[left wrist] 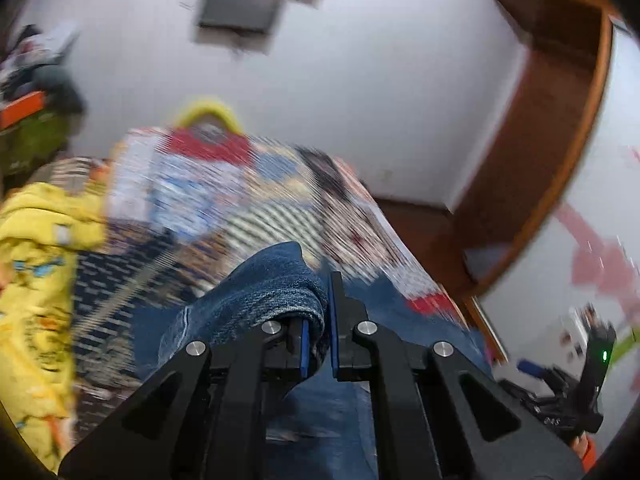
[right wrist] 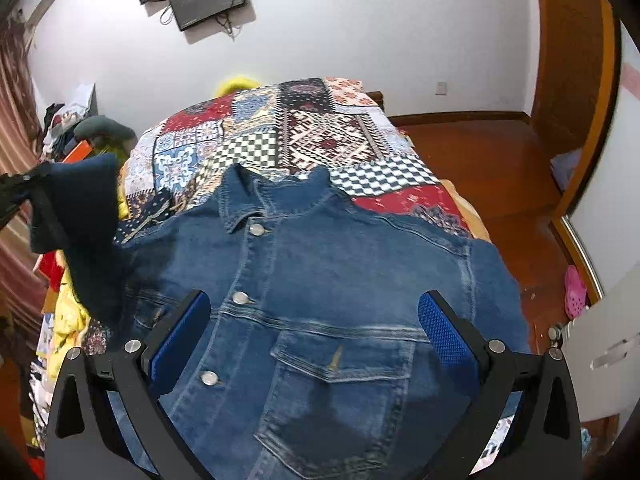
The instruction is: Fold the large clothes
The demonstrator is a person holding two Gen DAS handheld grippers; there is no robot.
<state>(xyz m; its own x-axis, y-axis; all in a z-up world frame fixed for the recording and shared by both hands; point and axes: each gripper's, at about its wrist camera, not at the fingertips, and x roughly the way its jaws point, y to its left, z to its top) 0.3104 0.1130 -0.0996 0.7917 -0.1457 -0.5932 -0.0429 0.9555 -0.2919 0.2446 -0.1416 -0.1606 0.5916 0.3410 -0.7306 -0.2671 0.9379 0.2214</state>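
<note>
While the denim jacket [right wrist: 320, 300] lay front-up across the near end of the bed [right wrist: 304, 136], the left tool [left wrist: 318, 344] was clamped on its lifted sleeve [left wrist: 264, 292]; the right tool [right wrist: 314, 320] hovered wide open, empty. Heavy, stiffish denim seemed best gripped at seams or cuffs. Blur smeared the left view; the hem was cut off.

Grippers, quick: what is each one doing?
Left gripper: shut on the denim jacket's sleeve.
Right gripper: open, holding nothing, above the denim jacket.

Matte black grippers, blue pads

Both the left gripper [left wrist: 318, 316] and right gripper [right wrist: 314, 316] are angular black plastic with round silver screws at the joints and textured blue pads [right wrist: 442, 330].
</note>
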